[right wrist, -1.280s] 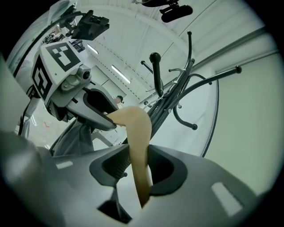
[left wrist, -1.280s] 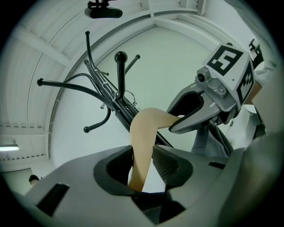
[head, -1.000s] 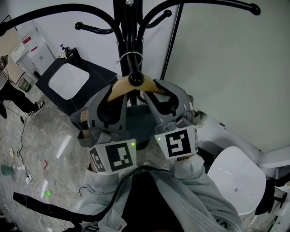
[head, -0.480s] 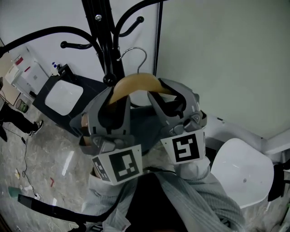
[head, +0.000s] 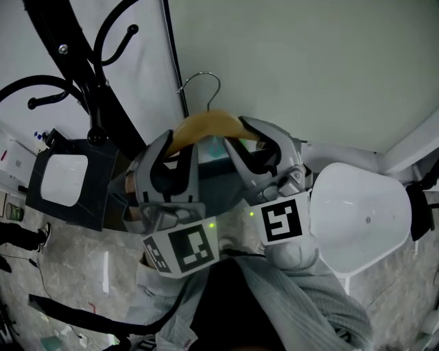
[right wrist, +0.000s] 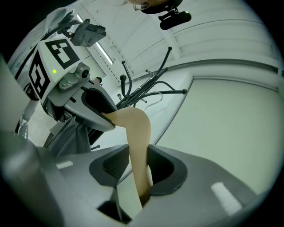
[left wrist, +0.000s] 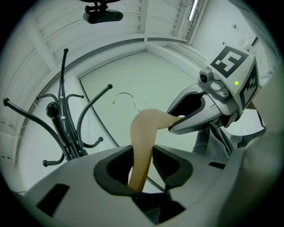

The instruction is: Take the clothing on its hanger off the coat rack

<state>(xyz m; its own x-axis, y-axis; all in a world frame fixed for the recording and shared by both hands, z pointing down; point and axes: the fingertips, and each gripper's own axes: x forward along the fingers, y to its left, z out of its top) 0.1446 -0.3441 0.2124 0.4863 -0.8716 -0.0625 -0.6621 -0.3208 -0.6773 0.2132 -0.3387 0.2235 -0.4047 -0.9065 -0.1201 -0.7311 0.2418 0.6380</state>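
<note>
Head view: found left tool [head: 180,147] clamped on the hanger [head: 206,123] at its left arm, and right tool [head: 248,142] clamped on the right arm. Confirmed in left gripper view: ribbed dark pads [left wrist: 162,170] pressed on smooth tan wood from both sides. Same grip seen in right gripper view on the other arm.

Noted hanger as a curved, matt wooden bow topped by a thin bright wire hook [head: 204,83]. Hook hangs in open air, apart from the coat rack [head: 82,68] and touching none of its prongs. Noted grey cloth [left wrist: 219,133] draped below the bow, beside the right tool. Logged rack as glossy black tube with curled, ball-tipped prongs.

Read black-and-white square markers [head: 282,221] on each tool's cube, with a small green lamp [head: 212,224] lit beside.

Beyond: plain pale wall [head: 309,62], grey marbled floor [head: 75,253], white moulded seat [head: 357,219] at right, dark-framed white panel [head: 62,177] at left. Overhead in left gripper view, white slatted ceiling [left wrist: 155,17] with strip light [left wrist: 194,9].
</note>
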